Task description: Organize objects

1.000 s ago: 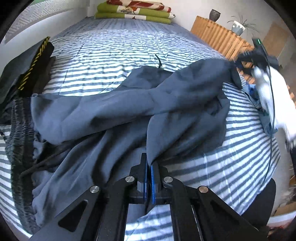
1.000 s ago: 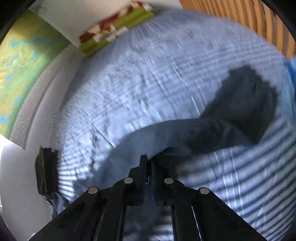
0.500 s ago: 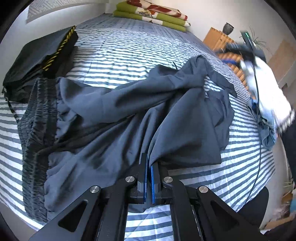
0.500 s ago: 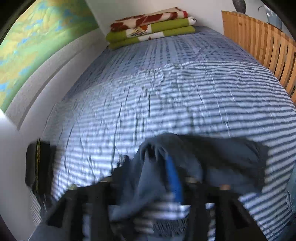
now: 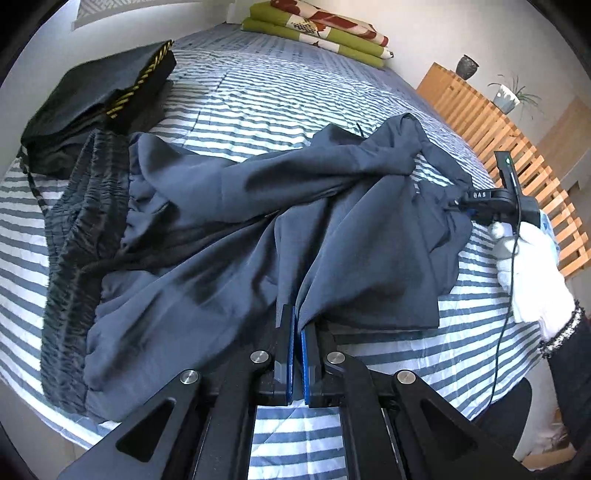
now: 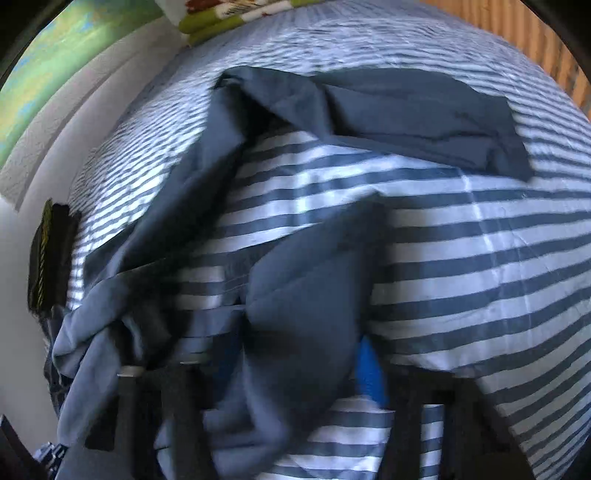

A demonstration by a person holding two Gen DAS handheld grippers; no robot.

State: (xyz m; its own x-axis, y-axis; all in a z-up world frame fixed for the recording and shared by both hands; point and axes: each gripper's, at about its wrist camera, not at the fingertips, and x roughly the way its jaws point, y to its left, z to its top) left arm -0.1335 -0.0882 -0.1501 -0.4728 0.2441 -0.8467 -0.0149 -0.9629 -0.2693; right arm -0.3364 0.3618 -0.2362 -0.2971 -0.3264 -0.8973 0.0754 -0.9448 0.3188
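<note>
- Across the near half of the striped bed (image 5: pixel 280 92) lies one dark blue garment (image 5: pixel 332 229), crumpled; its long axis runs from the near left, by its gathered waistband, to the far right, where one end lies near the wooden slatted frame (image 5: pixel 517 147).
- Since a second ago the far right end of the garment has come down from its lifted, stretched state and sags on the bed; a fold of it now drapes over the right gripper (image 6: pixel 314 369) in the right wrist view, which earlier had only a thin edge.
- Left gripper (image 5: pixel 297 332): its blue-padded fingers stand together, clamped on a fold of the garment at its near edge, as in both earlier frames.
- Right gripper: its fingers have just been closing after a brief opening; cloth hides most of them and the picture is blurred, but one blue pad shows beside the fold and they read as closed on the garment. In the left wrist view a white-gloved hand (image 5: pixel 528 269) holds this gripper at the garment's right end.
- Count: one blue garment, one dark grey crinkled garment (image 5: pixel 74 229) just left of it and partly under it, one folded black stack with yellow trim (image 5: pixel 103 96) at the far left, one pile of folded green and red bedding (image 5: pixel 317 33) at the far end, two pots (image 5: pixel 506 98) on the frame.
</note>
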